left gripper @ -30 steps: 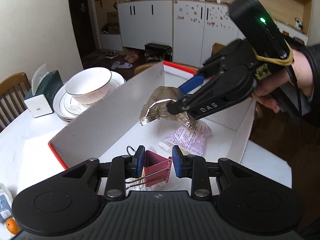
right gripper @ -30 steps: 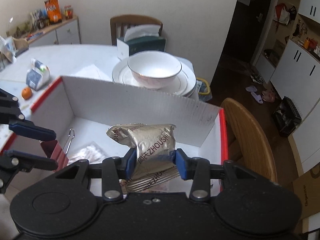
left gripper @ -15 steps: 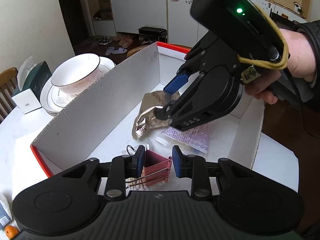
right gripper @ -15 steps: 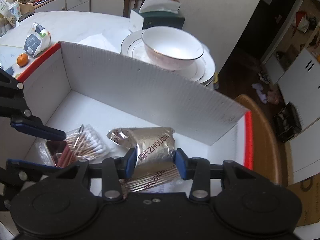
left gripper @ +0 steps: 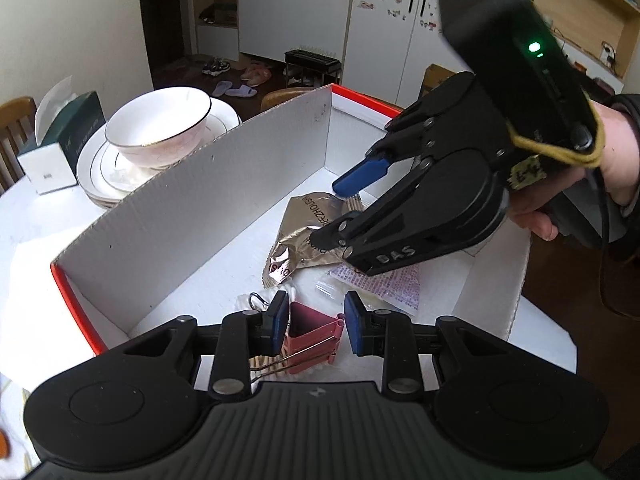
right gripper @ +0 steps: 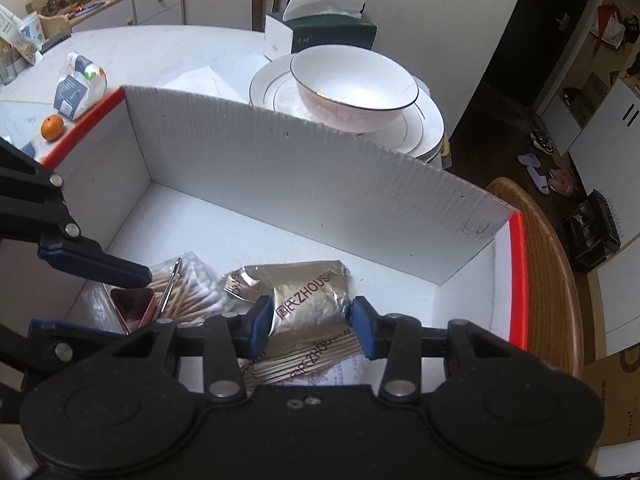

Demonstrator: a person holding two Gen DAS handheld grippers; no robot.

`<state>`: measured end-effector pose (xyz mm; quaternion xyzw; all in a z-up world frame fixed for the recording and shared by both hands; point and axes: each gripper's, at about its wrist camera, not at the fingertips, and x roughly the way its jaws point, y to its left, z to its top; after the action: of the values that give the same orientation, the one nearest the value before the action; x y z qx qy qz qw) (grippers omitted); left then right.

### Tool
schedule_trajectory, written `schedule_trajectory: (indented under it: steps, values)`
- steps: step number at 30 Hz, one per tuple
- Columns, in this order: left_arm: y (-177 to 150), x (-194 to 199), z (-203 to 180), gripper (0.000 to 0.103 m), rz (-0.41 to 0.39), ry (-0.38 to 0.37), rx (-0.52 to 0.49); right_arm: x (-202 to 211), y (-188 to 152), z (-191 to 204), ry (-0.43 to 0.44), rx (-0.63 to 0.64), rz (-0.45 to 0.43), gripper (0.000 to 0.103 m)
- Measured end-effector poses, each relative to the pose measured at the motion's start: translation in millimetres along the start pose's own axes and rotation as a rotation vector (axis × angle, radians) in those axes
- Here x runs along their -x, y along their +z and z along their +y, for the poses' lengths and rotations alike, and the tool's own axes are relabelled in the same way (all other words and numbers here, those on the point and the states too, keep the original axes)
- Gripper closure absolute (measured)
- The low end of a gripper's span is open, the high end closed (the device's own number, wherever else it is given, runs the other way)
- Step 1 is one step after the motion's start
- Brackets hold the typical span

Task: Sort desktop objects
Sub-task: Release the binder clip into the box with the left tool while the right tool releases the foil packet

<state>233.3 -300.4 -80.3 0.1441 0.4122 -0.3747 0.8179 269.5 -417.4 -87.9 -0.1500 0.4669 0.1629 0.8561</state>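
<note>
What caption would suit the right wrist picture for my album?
Right hand-held gripper, jaws opening, lowers a foil snack packet into a white cardboard box beside cotton swabs.

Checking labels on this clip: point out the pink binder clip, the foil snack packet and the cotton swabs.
pink binder clip (left gripper: 310, 330), left wrist view, its pink body.
foil snack packet (right gripper: 308, 300), right wrist view, printed front.
cotton swabs (right gripper: 192, 290), right wrist view, middle of the bundle.

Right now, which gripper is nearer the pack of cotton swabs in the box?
Left. The left gripper, shut on the pink binder clip, sits right over the cotton swabs. The right gripper, jaws opening around the foil snack packet, is beside them, further along the box.
</note>
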Motion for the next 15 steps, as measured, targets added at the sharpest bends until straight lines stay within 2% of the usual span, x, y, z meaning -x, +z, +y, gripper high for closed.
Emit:
schedule_trajectory:
  steps: [6,12,13,14,15]
  values:
    - [-5,5,0,0.075,-0.002,-0.005,0.009,15,-3,-2,0.017,-0.026,-0.033,0.048]
    - [-14,12,-1,0.074,0.0,-0.024,0.031,31,-10,-3,0.041,-0.053,-0.056,0.048]
    - [-15,13,-2,0.071,0.003,-0.024,0.031,33,-11,-4,0.047,-0.059,-0.061,0.048]
    - [-17,15,-2,0.059,0.003,-0.023,0.032,36,-13,-4,0.053,-0.067,-0.065,0.047]
    - [-18,17,-3,0.053,-0.001,-0.023,0.032,40,-15,-5,0.059,-0.076,-0.071,0.046]
